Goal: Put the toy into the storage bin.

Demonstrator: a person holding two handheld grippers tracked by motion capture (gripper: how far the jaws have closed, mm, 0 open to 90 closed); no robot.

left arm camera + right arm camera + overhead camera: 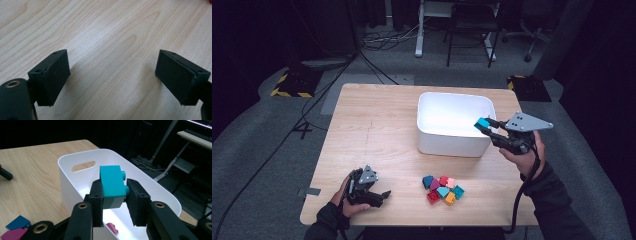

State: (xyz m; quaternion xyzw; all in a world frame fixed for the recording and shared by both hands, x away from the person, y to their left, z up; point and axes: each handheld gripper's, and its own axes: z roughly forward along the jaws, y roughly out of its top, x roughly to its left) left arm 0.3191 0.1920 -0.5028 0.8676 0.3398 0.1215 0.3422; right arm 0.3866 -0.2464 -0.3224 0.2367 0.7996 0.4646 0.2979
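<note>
high view: brick pile [442, 189] beside bin [455, 145]

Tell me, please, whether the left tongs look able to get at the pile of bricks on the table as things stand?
Probably yes: the left tongs rest open on the table, holding nothing, and only bare wood lies between them and the pile of bricks.

A studio-like recording lab: a wooden table [377, 130] on grey carpet [257, 135], black curtains [597, 60], hazard-taped stand bases [292, 82], trailing floor cables [387, 37] and a keyboard stand [172, 147] behind.
</note>
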